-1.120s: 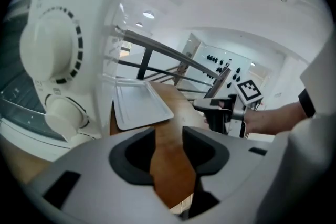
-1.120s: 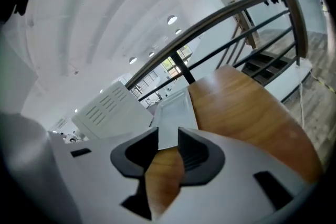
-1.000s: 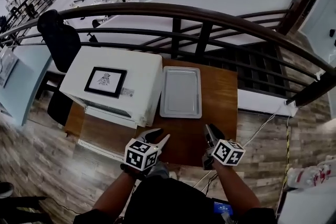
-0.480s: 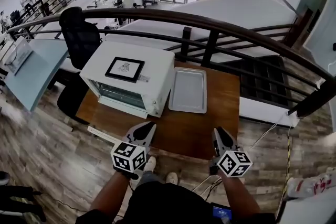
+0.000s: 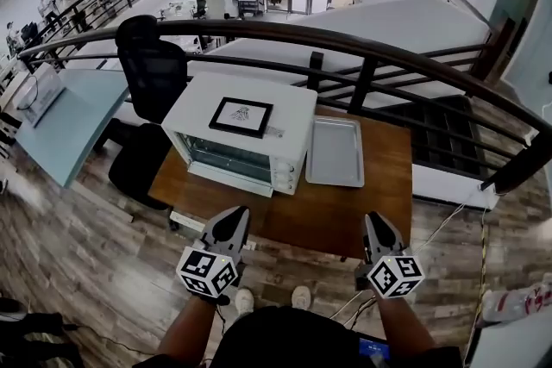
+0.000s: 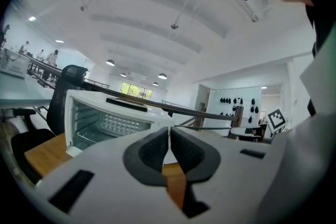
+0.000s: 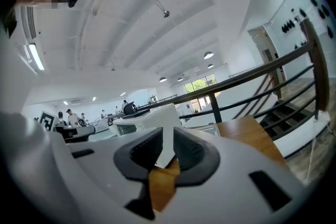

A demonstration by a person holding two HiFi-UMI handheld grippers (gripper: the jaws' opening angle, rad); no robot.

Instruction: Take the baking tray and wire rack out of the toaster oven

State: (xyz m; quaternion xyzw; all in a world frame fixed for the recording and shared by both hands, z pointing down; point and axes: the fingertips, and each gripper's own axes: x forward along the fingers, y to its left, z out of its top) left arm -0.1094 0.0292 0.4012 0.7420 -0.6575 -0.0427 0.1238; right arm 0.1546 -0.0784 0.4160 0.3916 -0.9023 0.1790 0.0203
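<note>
A: What is seen from the head view?

B: A white toaster oven point(image 5: 246, 138) is set on a wooden bench point(image 5: 345, 215). The baking tray point(image 5: 336, 152) is laid flat on the bench just beside the oven, on the picture's right. What lies inside the oven cannot be made out.

A: And the grippers?

B: Both are held before the bench's near edge, touching nothing. The left gripper point(image 6: 169, 134) is clenched with nothing between its jaws. The right gripper point(image 7: 167, 139) has just been closing. A narrow gap is left and nothing is gripped. The forearms are cut off at the bottom edge.
</note>
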